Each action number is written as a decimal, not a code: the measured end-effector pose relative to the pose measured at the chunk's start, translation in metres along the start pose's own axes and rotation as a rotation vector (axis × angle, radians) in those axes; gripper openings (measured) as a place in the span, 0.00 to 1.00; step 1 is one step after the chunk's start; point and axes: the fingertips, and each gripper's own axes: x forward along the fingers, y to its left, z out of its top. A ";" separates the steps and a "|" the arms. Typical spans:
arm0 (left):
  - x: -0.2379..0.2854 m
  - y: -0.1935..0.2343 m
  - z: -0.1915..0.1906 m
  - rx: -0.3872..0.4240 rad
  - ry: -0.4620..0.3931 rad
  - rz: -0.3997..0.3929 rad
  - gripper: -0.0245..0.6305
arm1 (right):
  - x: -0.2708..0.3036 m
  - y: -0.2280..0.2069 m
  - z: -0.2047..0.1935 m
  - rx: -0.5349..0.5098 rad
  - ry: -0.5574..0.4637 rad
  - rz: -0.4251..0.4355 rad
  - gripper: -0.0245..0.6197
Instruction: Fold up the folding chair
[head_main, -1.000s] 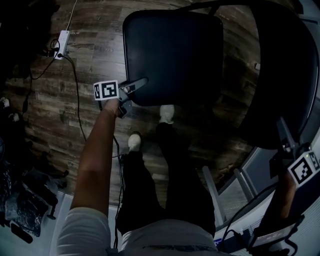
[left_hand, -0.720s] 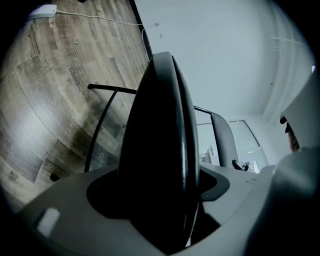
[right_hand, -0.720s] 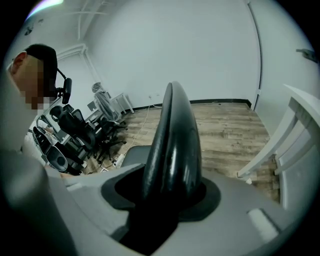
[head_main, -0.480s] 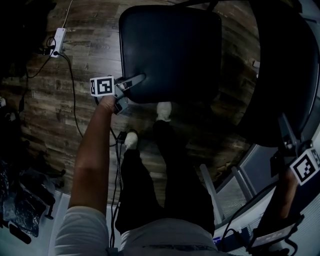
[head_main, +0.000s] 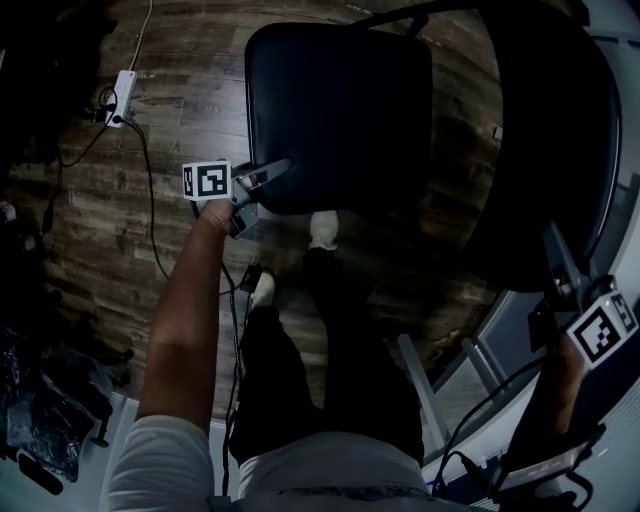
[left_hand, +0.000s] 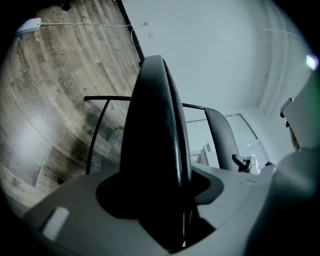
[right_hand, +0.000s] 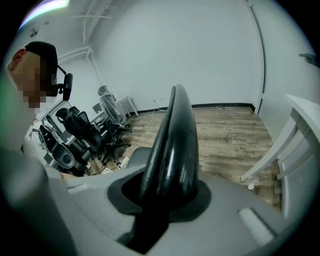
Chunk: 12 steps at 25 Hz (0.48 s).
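The folding chair stands open on the wood floor, with a black padded seat (head_main: 340, 110) and a black backrest (head_main: 545, 150). My left gripper (head_main: 275, 168) is at the seat's near left corner. Its jaws have just been closing, and the seat's edge (left_hand: 152, 150) fills the gap between them. My right gripper (head_main: 553, 262) reaches up to the backrest's near rim. Its jaws have also just been closing, and the rim (right_hand: 172, 155) is wedged between them. The thin black frame tube (left_hand: 95, 130) shows beside the seat.
The person's legs and white shoes (head_main: 322, 230) stand just before the seat. A white power strip (head_main: 124, 85) and its cable (head_main: 150, 200) lie on the floor to the left. A white rack (head_main: 425, 385) is at lower right. Office chairs (right_hand: 80, 132) crowd the far side.
Both grippers keep their places on the chair, left at the seat corner and right at the backrest rim. The whole view has shifted a little.
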 end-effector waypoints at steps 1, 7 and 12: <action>0.001 -0.005 0.000 0.000 -0.001 0.001 0.43 | -0.001 0.001 0.001 -0.005 -0.001 -0.006 0.17; 0.011 -0.048 -0.005 -0.001 0.010 0.000 0.37 | -0.020 0.005 0.013 -0.038 0.002 -0.056 0.17; 0.023 -0.081 -0.010 0.010 0.020 0.018 0.33 | -0.033 0.006 0.017 -0.048 0.001 -0.083 0.16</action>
